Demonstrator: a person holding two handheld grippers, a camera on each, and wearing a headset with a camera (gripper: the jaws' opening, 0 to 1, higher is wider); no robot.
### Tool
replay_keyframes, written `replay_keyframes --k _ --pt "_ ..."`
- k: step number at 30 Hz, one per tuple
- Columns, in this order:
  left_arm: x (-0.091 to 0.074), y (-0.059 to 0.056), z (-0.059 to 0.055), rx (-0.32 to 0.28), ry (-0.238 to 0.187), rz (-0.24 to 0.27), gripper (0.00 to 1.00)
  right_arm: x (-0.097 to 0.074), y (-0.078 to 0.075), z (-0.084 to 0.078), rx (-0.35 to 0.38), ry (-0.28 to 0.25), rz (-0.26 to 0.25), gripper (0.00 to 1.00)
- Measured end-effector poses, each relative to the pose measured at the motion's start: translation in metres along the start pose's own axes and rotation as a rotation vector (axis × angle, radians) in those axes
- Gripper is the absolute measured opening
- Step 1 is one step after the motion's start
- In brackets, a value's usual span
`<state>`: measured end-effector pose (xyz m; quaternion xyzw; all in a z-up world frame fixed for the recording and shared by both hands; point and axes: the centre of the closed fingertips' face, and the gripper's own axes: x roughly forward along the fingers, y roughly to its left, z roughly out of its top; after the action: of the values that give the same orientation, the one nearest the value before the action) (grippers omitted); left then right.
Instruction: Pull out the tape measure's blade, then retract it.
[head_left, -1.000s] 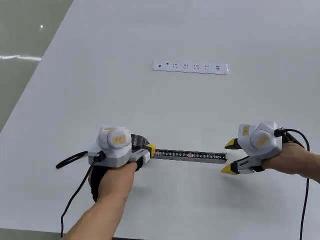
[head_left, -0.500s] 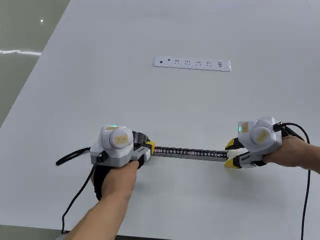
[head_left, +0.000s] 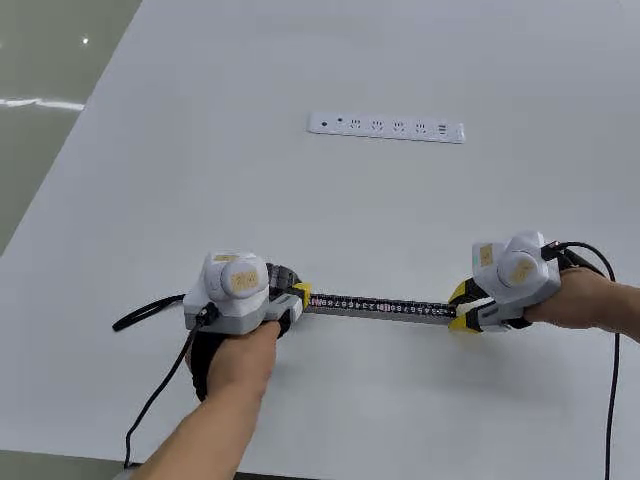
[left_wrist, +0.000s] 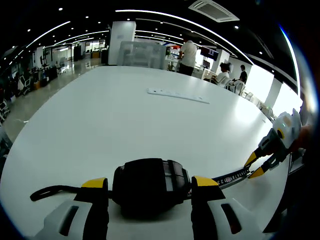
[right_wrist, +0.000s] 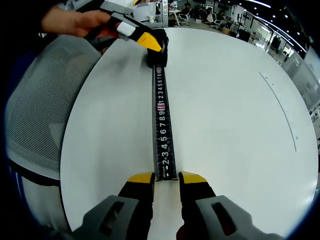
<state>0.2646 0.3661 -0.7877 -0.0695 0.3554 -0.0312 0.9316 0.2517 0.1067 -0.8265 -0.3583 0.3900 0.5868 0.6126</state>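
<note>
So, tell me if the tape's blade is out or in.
Out: the blade stretches from the case in the left gripper to the right gripper.

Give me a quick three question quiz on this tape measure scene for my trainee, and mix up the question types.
1. Fill in: the right gripper is shut on the ___ tip.
2. Which holds the tape measure case? A) left gripper B) right gripper C) a bare hand.
3. True or false: the blade is fully retracted.
Key: 1 blade; 2 A; 3 false.
</note>
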Motion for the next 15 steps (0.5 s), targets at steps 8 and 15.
replay_keyframes --k 8,15 --pt "0.0009 -0.0021 0.0002 -0.007 -0.012 -0.004 0.61 0.0007 -0.002 -0.0009 -0.02 0.008 -0.001 0.14" --pt "0.0003 -0.0028 0.0004 -0.004 -0.017 -0.002 0.6 0.0006 -0.0016 -0.0008 -0.021 0.01 0.0 0.14"
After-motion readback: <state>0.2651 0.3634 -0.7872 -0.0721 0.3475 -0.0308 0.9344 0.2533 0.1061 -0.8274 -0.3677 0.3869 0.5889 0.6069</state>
